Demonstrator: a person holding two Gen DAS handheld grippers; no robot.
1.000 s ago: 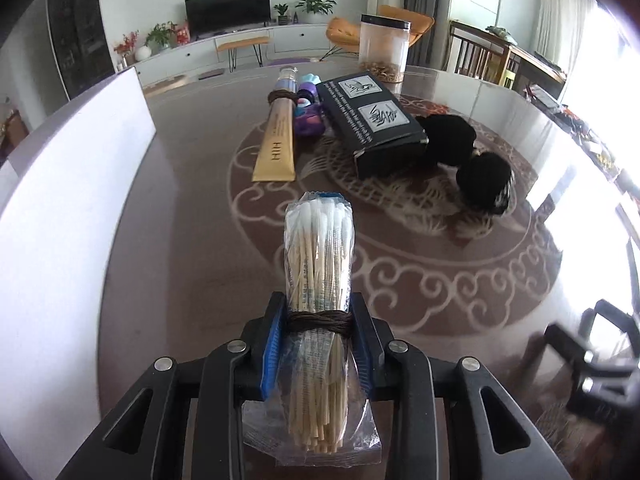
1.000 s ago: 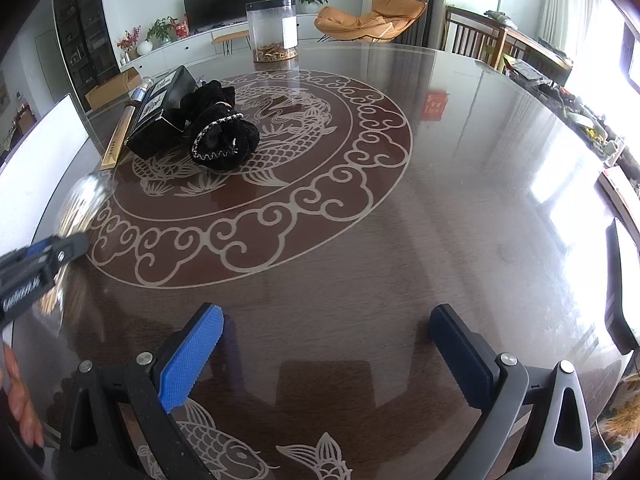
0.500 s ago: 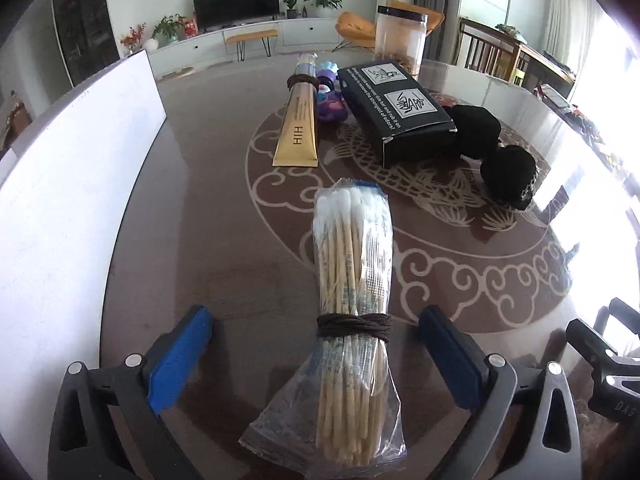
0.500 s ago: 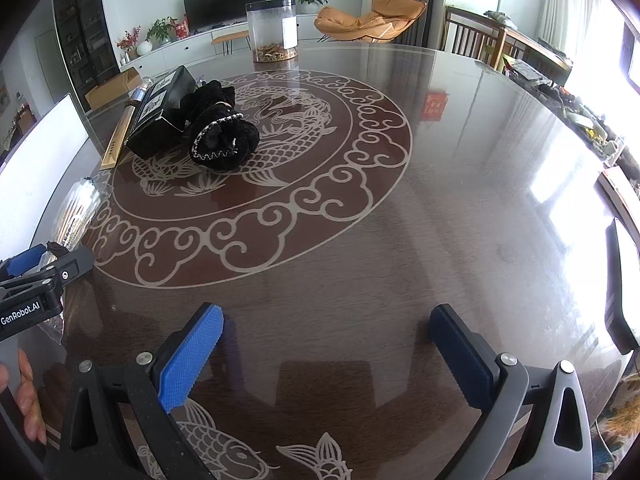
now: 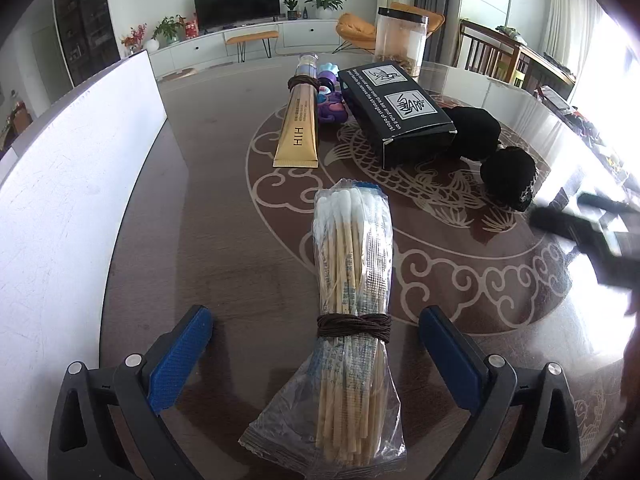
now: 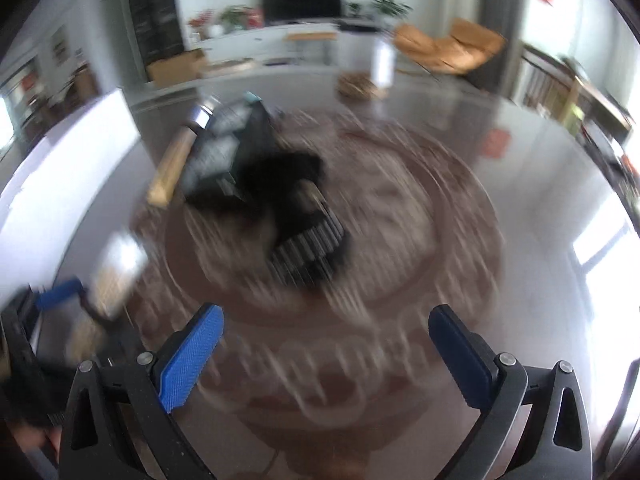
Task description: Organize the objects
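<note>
The bag of cotton swabs (image 5: 352,320), bound at its waist with a brown cord (image 5: 354,326), lies flat on the worktop (image 5: 224,240) in the lower centre of the left wrist view, its white tips pointing up the frame toward the gold tube (image 5: 300,128). The left claw (image 5: 316,356) stands spread to its widest, one blue pad on either side of the bag and neither touching it. A second ago those pads were clamped on the bag at the cord; now it is let go and rests by itself, so this item looks placed, lined up below the tube, the purple toy (image 5: 332,100) and the black box (image 5: 394,108), with the black scrunchies (image 5: 504,176) to the right.

The right claw (image 6: 324,352) is also wide open with nothing between its pads. Its view, sharp and level half a second ago, is now smeared by motion and tilted; the box and scrunchies sit larger and nearer the frame's centre than before. In the left wrist view it shows as a dark blur at the right edge, higher up the frame than earlier. My guess is that it is heading for the scrunchies as the next item.
</note>
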